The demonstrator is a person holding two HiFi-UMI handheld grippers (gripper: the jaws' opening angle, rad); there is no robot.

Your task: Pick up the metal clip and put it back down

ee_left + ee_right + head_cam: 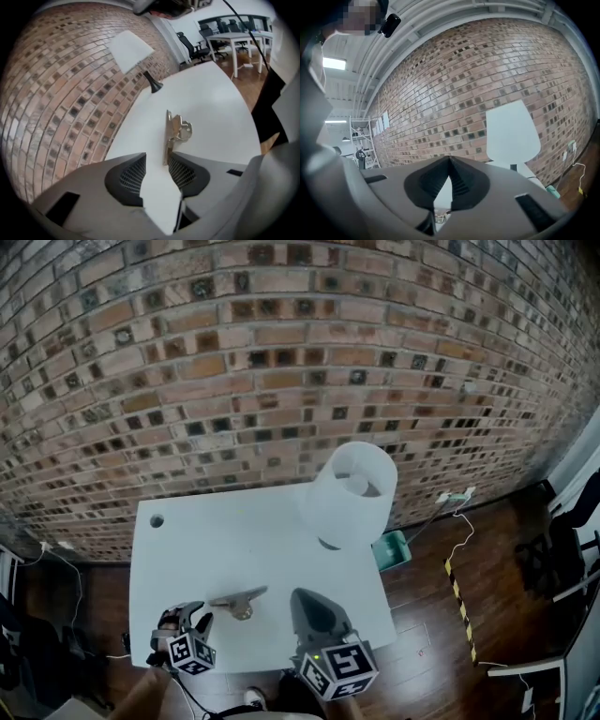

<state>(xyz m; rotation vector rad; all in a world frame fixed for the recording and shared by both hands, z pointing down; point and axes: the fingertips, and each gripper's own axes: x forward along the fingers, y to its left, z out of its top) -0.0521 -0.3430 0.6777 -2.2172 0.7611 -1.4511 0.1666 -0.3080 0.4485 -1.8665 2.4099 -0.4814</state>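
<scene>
Grey left gripper (157, 161) sits low over the white table (215, 98) at the head view's lower left, aimed at the metal clip (174, 131); its fingers (126, 178) are spread, and the clip lies flat on the table, near end just between the tips, unpinched; right gripper (450, 161), lower centre, tilts up toward the brick wall (454, 84), jaws pressed together, empty; white lamp (349, 493) stands beyond.

I saw the metal clip (240, 602) lying flat on the white table (234, 540) near its front edge. It was shiny silver, a long flat plate with a looped handle folded to one side.
</scene>
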